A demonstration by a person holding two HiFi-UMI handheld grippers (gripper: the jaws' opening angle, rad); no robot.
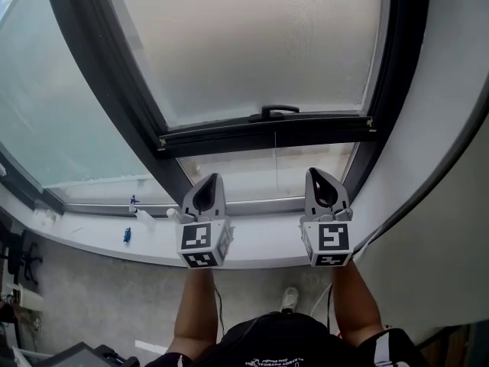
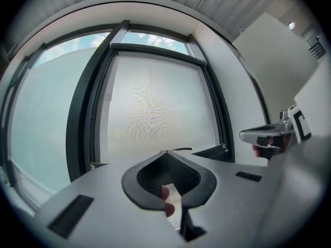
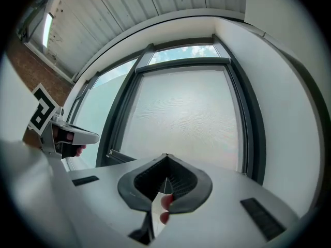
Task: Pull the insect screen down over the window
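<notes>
Grey fine-mesh insect screen [image 1: 252, 44] covers most of the dark-framed window [image 1: 114, 82]. Its dark bottom bar with a curved handle [image 1: 279, 112] sits above the white sill [image 1: 260, 245], leaving a strip of bare glass [image 1: 260, 176] below. Judged mostly done; the last stretch down to the sill is left. Left gripper [image 1: 208, 188] and right gripper [image 1: 322, 180] are level above the sill, clear of the bar, jaws closed on nothing. No containers made out; small blue and white items [image 1: 128, 234] on the sill are too small to identify.
</notes>
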